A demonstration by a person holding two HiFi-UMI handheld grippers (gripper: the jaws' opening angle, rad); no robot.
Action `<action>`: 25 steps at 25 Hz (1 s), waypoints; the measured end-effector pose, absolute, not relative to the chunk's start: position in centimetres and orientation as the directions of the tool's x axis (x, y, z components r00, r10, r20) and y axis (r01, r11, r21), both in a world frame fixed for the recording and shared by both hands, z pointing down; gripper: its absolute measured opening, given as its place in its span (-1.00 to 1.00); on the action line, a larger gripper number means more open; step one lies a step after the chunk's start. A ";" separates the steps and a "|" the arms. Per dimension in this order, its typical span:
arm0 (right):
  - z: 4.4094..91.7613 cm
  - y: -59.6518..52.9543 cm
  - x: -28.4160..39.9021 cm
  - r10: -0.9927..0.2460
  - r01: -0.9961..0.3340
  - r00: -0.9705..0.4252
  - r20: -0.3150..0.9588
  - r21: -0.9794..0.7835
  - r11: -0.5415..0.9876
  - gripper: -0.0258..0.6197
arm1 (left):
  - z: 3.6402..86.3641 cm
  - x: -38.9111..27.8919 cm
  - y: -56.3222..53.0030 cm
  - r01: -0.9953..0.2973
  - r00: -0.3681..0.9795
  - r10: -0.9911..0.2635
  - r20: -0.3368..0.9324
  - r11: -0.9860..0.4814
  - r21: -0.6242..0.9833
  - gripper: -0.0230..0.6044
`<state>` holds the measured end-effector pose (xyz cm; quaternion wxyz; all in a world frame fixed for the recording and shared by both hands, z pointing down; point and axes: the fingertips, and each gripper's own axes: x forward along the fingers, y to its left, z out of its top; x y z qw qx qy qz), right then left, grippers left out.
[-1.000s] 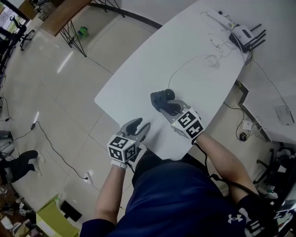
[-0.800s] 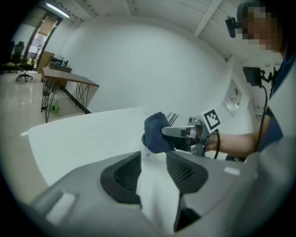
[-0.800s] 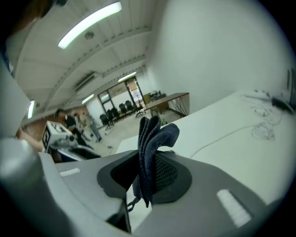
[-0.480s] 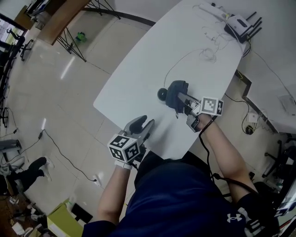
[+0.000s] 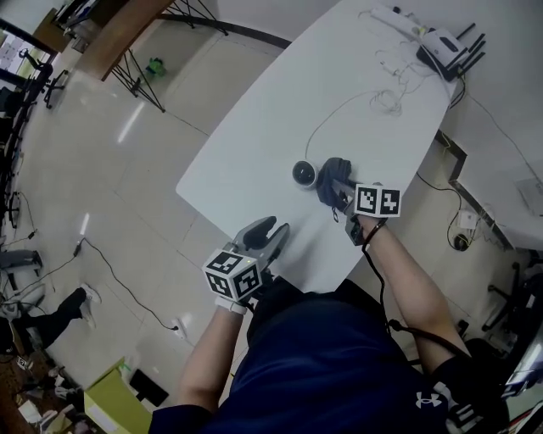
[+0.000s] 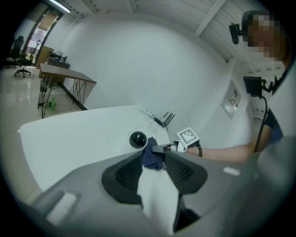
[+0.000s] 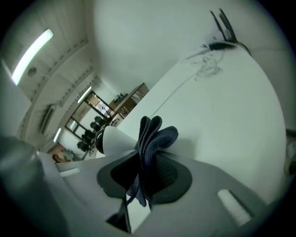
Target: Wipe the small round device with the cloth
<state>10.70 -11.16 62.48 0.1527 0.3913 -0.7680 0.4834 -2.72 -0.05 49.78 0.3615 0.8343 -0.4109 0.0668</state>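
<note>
The right gripper (image 5: 339,191) is clamping the cloth (image 7: 155,136), bunched just beside the device (image 5: 304,175) on the table (image 5: 254,127). The left gripper (image 5: 266,232) is hovering at the table's near edge, its empty jaws apart, having just been closing slightly

Dark blue cloth (image 5: 334,181); black-and-white device (image 5: 305,175); white table (image 5: 254,140).

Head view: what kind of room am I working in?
Likely an office or lab workspace: a white table carrying a router and loose cables, a wooden trestle desk beyond, and a glossy tiled floor.
</note>
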 end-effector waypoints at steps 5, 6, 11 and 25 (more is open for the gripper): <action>56.7 -12.8 10.9 -0.508 -0.767 -0.642 0.574 -0.488 0.417 -0.68 | 50.2 -3.3 0.3 -0.732 0.646 -0.655 0.392 -0.388 0.559 -0.44; 54.8 -12.8 10.1 -0.502 -0.741 -0.671 0.546 -0.468 0.482 -0.68 | 50.3 -3.6 0.3 -0.732 0.643 -0.660 0.387 -0.383 0.563 -0.44; 48.9 -10.4 3.6 -0.303 -0.505 -0.781 0.546 -0.266 0.821 -0.68 | 50.6 -5.3 0.0 -0.736 0.617 -0.695 0.369 -0.344 0.582 -0.45; 52.1 -13.2 3.2 -0.051 -0.428 -0.671 0.739 -0.331 0.841 -0.69 | 51.0 -8.1 0.2 -0.735 0.585 -0.715 0.383 -0.268 0.622 -0.46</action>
